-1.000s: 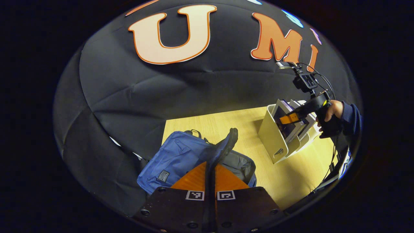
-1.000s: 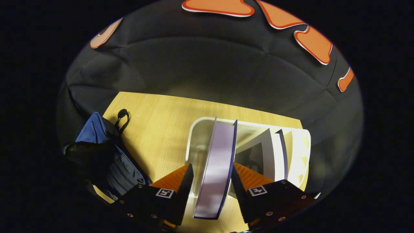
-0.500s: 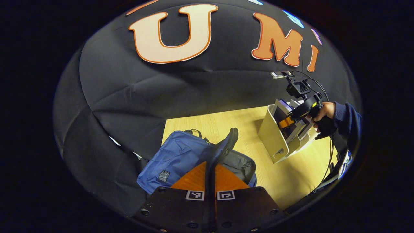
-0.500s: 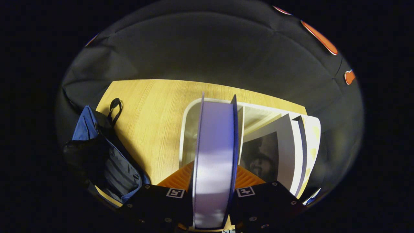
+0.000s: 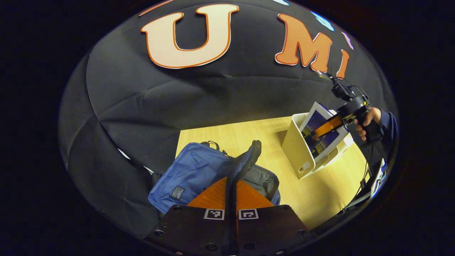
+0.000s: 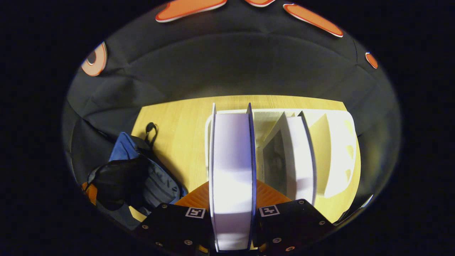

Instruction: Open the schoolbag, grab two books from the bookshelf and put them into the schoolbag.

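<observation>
Wooden table (image 5: 320, 192): schoolbag (image 5: 192, 170), bookshelf (image 5: 296, 149).

in the left gripper view the schoolbag (image 5: 193, 170) lies on the counter (image 5: 320, 192) toward its left, and the bookshelf (image 5: 302, 149) stands on the counter to the right of it, apart from it. in the right gripper view a book (image 6: 233, 170) stands upright at the left end of the bookshelf (image 6: 337, 149), a second book (image 6: 298, 160) leans in the compartment to its right, and the schoolbag (image 6: 142, 177) lies left of the shelf.
</observation>
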`<state>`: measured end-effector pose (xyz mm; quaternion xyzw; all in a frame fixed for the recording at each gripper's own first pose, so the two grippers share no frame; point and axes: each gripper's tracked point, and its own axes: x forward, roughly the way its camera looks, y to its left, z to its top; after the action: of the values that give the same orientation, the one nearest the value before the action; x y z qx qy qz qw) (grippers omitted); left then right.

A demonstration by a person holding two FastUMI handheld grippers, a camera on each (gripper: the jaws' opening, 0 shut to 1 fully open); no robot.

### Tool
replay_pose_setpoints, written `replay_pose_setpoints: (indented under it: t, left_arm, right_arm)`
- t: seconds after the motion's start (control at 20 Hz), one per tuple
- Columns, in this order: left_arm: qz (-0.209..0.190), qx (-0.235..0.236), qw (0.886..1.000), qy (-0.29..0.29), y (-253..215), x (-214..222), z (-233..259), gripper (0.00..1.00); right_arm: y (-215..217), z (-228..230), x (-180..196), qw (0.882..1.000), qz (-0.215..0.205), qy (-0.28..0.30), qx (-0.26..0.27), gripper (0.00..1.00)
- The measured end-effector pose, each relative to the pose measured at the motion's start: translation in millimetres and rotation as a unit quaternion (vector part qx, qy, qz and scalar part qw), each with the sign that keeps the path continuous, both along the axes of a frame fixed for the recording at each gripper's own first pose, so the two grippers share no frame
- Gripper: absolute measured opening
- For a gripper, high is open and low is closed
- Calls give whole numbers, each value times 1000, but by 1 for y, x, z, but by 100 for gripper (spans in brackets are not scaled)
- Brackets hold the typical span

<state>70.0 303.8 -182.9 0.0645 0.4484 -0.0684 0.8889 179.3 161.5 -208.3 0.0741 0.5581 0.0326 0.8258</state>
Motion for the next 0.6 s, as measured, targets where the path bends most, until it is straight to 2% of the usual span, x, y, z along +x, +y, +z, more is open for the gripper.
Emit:
replay_pose_setpoints:
  t: [0.2,0.35,0.5,0.6]
  left_arm:
    - [-10,13,1000,-2,1,-1,4,0]
    - [-11,13,1000,3,1,1,6,0]
    - [-6,3,1000,3,3,4,8,0]
    - [-2,-5,1000,3,5,6,10,0]
  right_arm:
    - [-7,57,-23,998,0,-41,45,40]
    - [-9,99,-34,993,-7,-84,88,40]
    - [13,126,-52,980,-13,-117,162,40]
    - [38,135,-62,969,-17,-119,217,40]
